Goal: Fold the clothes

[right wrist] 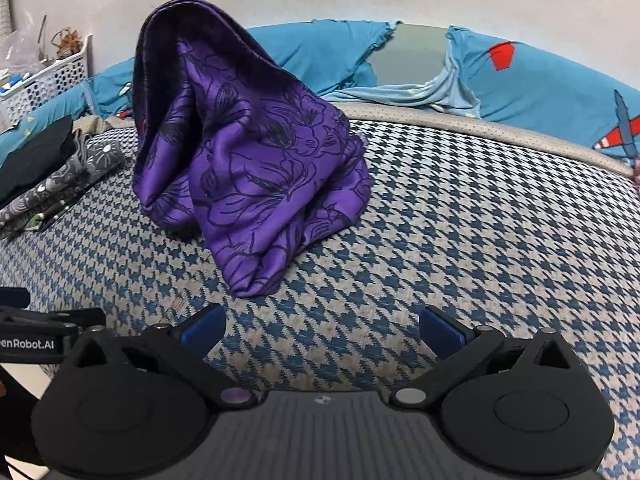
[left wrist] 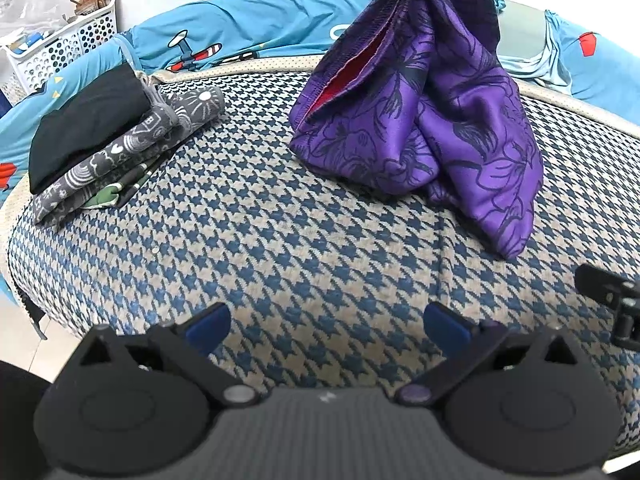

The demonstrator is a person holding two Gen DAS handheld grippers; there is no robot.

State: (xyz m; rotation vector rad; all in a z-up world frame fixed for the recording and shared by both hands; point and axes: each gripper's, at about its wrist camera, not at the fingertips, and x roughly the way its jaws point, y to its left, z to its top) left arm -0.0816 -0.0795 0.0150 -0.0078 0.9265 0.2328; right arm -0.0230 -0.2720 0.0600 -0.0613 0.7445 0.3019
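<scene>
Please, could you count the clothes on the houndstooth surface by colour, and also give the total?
Purple, floral print, unfolded garment: 1
Black, folded, top of the stack: 1
Grey with white pattern, folded: 1
Green and white, folded, bottom of the stack, only its edge shows: 1
Total: 4

Both grippers, left and right, are open and hold nothing.
</scene>
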